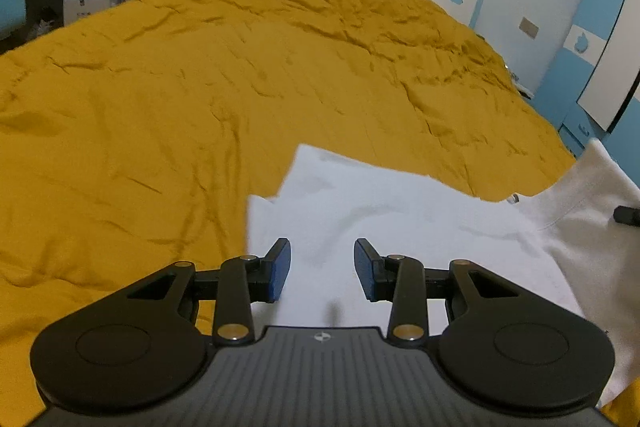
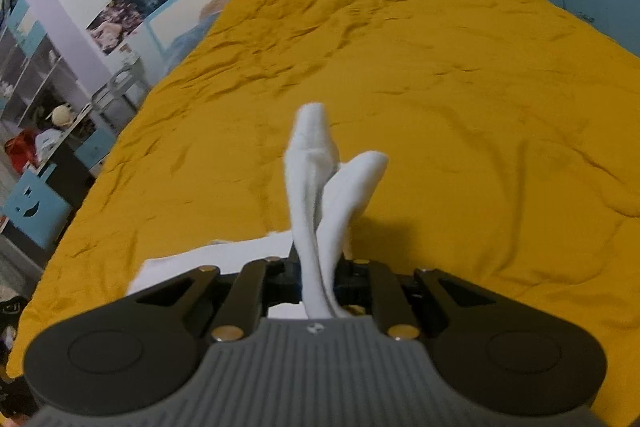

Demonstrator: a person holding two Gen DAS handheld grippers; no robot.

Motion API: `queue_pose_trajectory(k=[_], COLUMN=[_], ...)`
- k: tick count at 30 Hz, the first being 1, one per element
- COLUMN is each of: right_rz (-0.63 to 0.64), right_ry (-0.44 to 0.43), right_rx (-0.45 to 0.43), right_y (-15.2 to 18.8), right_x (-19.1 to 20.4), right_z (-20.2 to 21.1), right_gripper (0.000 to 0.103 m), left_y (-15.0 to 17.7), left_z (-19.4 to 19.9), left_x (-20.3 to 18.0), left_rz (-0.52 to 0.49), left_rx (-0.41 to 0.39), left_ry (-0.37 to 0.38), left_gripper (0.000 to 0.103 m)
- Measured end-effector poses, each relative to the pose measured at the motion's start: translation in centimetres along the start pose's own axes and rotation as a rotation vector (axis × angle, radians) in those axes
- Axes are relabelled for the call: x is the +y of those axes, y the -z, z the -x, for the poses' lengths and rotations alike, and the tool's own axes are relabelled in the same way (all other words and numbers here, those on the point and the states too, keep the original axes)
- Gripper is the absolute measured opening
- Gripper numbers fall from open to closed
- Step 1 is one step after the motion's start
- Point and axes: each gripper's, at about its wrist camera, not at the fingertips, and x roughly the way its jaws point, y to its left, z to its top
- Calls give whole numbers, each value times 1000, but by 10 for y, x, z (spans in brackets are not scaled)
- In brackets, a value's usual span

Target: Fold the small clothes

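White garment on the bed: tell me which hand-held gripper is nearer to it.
Right. The right hand-held gripper is shut on a fold of the white garment; the left hand-held gripper hovers open above it.

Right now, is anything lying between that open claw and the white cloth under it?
Nothing visible: the left claw hovers open directly over the flat white cotton garment on the mustard-yellow bedspread, with only bare white fabric showing between its blue pads.

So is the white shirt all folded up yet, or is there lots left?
Not yet. Done: the white shirt lies spread on the yellow bedspread. In hand: the right gripper is shut on a bunched edge of it, lifted off the bed. The left gripper hangs open above the cloth. Left: laying that edge over and the remaining folds.
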Motion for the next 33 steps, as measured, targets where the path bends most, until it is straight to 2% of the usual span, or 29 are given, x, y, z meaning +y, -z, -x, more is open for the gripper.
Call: queue_pose_trajectory(k=[5,9,18,22,25,28,33], right_rz=[19,46,86,97,151,183,181], right_ry=[-57,-61,-46,-48,-10,31,63], right_rx=[20,41,105,126,102,115,224], right_y=[-1,3,45,68,81,95,112], right_x=[65,121,220,252,274,290,292], right_z=[-1,-15,-67,-88,-104,-125,-163], right_gripper=[6,6,6,6,6,6,7], left_y=[-10,-14,-7,-4,-2,-1,2], left_z=[14,24,29,27,27,27,25], left_x=[18,38,82,92,97,99,102], left_rz=[7,30,112,131,143,143,141], left_rx=[-5,-3,18,26,27,30,38], left_ry=[-23,-30,-45,-47,-41,-36,-27], left_gripper=[44,44,44,44,44,44,44])
